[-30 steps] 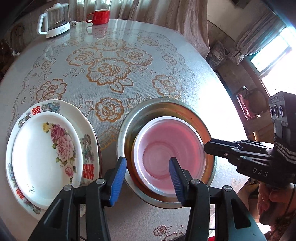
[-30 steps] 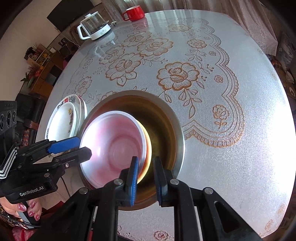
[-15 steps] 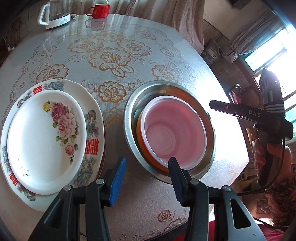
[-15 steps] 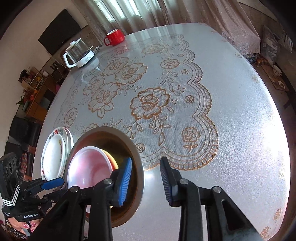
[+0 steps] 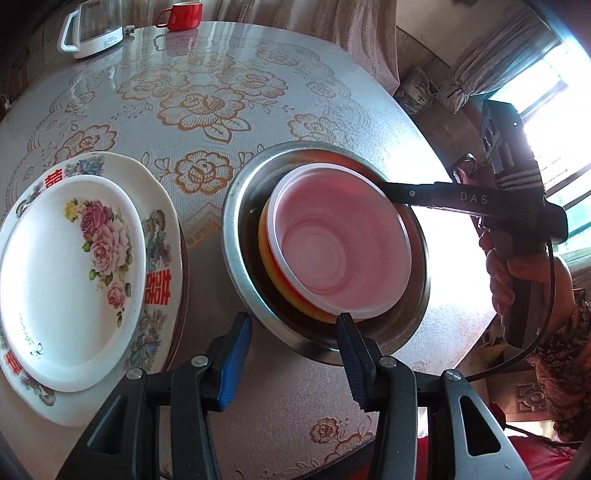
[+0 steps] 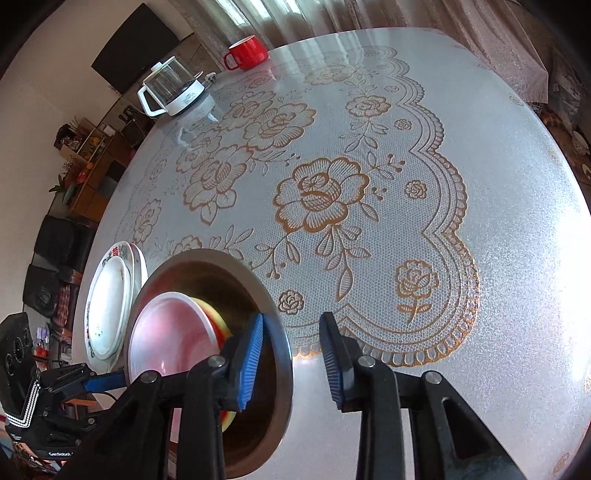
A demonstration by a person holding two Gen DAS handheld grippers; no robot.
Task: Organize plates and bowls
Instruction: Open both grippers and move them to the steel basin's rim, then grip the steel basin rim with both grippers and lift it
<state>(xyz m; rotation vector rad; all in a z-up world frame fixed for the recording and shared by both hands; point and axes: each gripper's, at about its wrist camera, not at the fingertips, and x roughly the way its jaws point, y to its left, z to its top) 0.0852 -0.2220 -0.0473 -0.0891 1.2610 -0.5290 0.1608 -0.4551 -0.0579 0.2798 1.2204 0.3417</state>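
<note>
A pink bowl (image 5: pixel 340 251) sits nested on a yellow bowl (image 5: pixel 266 251) inside a wide steel bowl (image 5: pixel 236 206). To the left, a small white floral plate (image 5: pixel 66 280) lies on a larger patterned plate (image 5: pixel 162 258). My left gripper (image 5: pixel 293 354) is open at the steel bowl's near rim, its pads clear of it. My right gripper (image 6: pixel 291 354) straddles the steel bowl's (image 6: pixel 207 258) right rim. Its jaws are closing with the rim between them, and the pads do not press on it. The pink bowl (image 6: pixel 173 339) lies just left of them.
A glass kettle (image 5: pixel 92 33) and a red mug (image 5: pixel 183 14) stand at the far edge of the round table with its flowered cloth (image 6: pixel 369 184). A person's hand (image 5: pixel 517 273) holds the right gripper beyond the table's right edge. Shelves and dark furniture stand off to the left.
A second ago the right gripper was nearly shut at the pink bowl's rim. It opened, drew off to the right, and now straddles the steel bowl's rim. The pink bowl rests in the stack.
</note>
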